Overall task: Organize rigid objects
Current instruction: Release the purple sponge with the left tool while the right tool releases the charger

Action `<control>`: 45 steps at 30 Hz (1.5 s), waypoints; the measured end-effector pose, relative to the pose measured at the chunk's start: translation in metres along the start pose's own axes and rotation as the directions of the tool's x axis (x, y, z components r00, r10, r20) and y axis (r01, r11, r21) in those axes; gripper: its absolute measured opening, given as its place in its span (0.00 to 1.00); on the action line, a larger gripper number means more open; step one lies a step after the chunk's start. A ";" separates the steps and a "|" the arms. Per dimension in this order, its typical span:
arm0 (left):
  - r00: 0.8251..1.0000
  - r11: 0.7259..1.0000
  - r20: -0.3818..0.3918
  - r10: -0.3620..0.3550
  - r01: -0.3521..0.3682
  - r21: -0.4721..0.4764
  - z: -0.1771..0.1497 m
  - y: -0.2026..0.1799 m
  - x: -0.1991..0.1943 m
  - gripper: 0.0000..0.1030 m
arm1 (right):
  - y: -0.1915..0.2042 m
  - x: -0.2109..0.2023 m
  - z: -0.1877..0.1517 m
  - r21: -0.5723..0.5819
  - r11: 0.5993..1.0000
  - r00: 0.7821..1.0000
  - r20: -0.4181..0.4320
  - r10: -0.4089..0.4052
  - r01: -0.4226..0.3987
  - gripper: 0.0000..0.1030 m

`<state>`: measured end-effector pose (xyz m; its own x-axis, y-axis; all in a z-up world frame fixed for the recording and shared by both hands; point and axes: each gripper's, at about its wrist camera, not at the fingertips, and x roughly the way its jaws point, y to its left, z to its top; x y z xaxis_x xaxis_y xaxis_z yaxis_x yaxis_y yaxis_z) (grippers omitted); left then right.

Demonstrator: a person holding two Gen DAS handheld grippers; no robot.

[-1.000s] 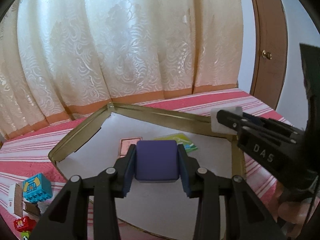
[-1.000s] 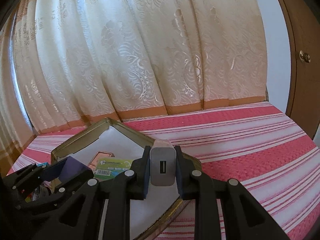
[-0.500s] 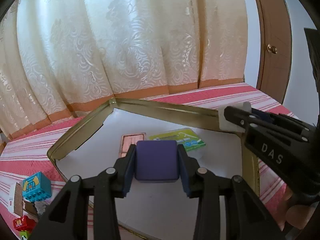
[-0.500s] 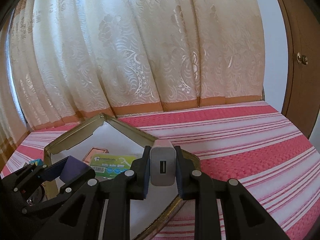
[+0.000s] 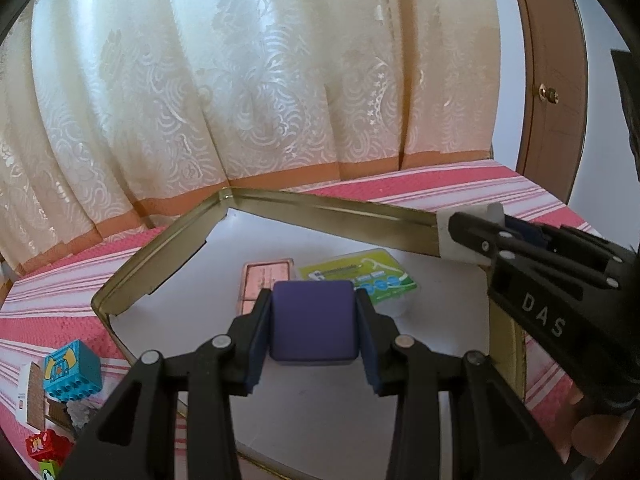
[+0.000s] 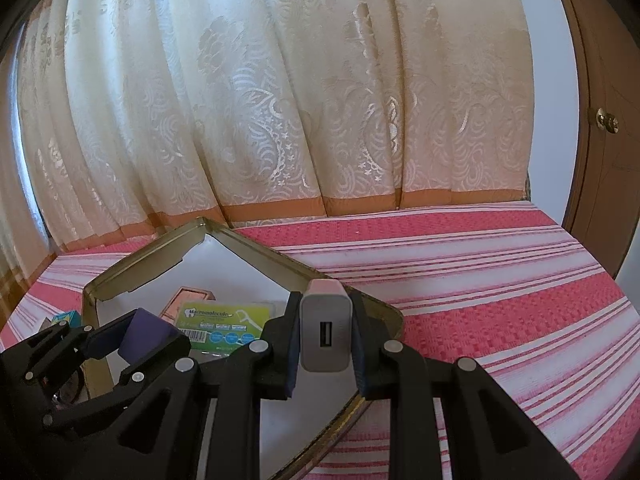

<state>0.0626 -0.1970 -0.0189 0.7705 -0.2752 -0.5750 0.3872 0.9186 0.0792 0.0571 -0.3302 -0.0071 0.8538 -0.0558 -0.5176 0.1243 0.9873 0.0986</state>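
Your left gripper (image 5: 314,326) is clamped on a rounded purple cube (image 5: 313,324), pads pressing its two side faces so it rides square and level above the white floor of the shallow gold-rimmed metal tray (image 5: 340,220), which lies on the pink-and-white striped bedspread (image 6: 500,280). Your right gripper (image 6: 325,334) is closed on a white and grey USB wall charger (image 6: 325,330), port facing you, held over the tray's near-right rim, likely so it can go in beside what is already there. A green-labelled pack of dental floss picks (image 5: 360,278) and a flat pink case (image 5: 264,280) lie side by side on the tray floor. A teal toy block (image 5: 72,370) and a red one (image 5: 44,444) sit outside the tray, apparently unsorted.
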 end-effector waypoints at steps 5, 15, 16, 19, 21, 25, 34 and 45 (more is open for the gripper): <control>1.000 1.000 -0.002 0.006 -0.006 0.002 0.000 -0.001 0.001 0.38 | 0.001 -0.002 0.000 -0.006 1.000 1.000 0.010 0.008 -0.008 0.25; 0.994 0.999 0.106 0.040 -0.038 -0.021 -0.003 0.003 -0.020 1.00 | -0.005 -0.044 -0.006 0.085 0.995 0.971 0.228 -0.076 0.058 0.85; 0.993 0.999 0.111 0.040 -0.039 -0.016 -0.003 0.003 -0.021 1.00 | -0.005 -0.045 -0.007 0.090 0.994 0.969 0.233 -0.088 0.069 0.86; 0.990 0.999 0.132 0.045 -0.043 -0.020 -0.003 0.004 -0.025 1.00 | -0.003 -0.048 -0.008 0.097 0.991 0.964 0.242 -0.111 0.089 0.86; 0.988 0.999 0.151 0.045 -0.042 -0.028 -0.004 0.006 -0.028 1.00 | 0.000 -0.052 -0.009 0.096 0.990 0.958 0.255 -0.128 0.107 0.86; 0.984 0.998 0.173 0.050 -0.045 -0.033 -0.006 0.012 -0.035 1.00 | 0.007 -0.061 -0.013 0.081 0.986 0.942 0.291 -0.165 0.147 0.86; 0.978 0.996 0.194 0.077 -0.069 -0.049 -0.012 0.026 -0.047 1.00 | 0.014 -0.078 -0.022 0.109 0.981 0.927 0.325 -0.188 0.161 0.86; 0.974 0.995 0.209 0.088 -0.078 -0.053 -0.018 0.035 -0.058 1.00 | 0.024 -0.088 -0.029 0.140 0.980 0.928 0.327 -0.179 0.139 0.86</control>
<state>0.0225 -0.1439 0.0024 0.8902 -0.2465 -0.3832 0.2981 0.9511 0.0807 -0.0296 -0.2969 0.0161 0.9354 -0.2767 -0.2201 0.3116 0.9393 0.1435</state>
